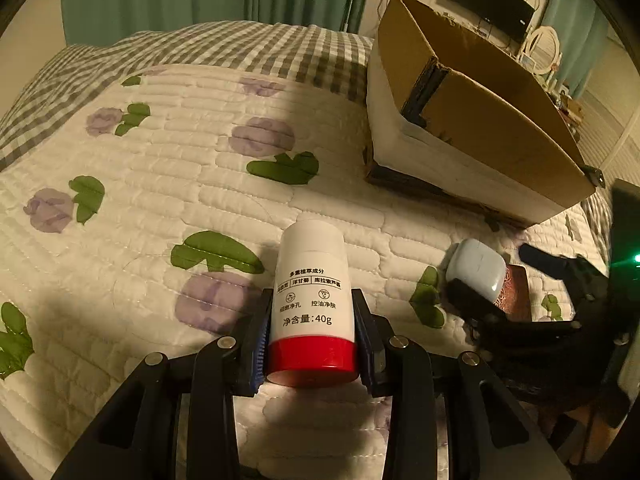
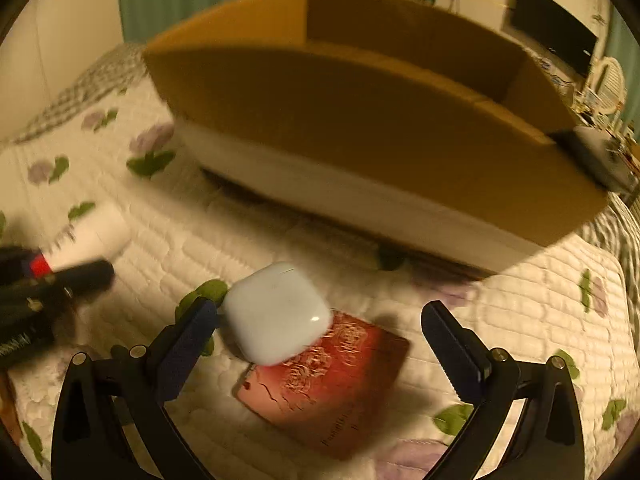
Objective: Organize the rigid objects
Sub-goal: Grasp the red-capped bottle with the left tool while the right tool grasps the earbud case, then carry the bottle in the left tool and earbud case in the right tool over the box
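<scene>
My left gripper (image 1: 312, 320) is shut on a white bottle with a red cap (image 1: 312, 300) and holds it just above the floral quilt; it also shows in the right wrist view (image 2: 86, 240). My right gripper (image 2: 320, 320) is open over a pale blue rounded case (image 2: 276, 312) and a red embossed card (image 2: 332, 384). The case leans on the card's far left corner, close to my left finger (image 2: 188, 344). The case (image 1: 476, 270) and card (image 1: 518, 292) also show in the left wrist view. An open cardboard box (image 2: 360, 120) stands just beyond them.
The quilt (image 1: 160, 200) covers a bed with a grey checked blanket (image 1: 224, 44) at the far end. The box (image 1: 480, 120) sits at the bed's right side. Green curtains, a wall television (image 1: 492, 4) and cluttered furniture lie behind.
</scene>
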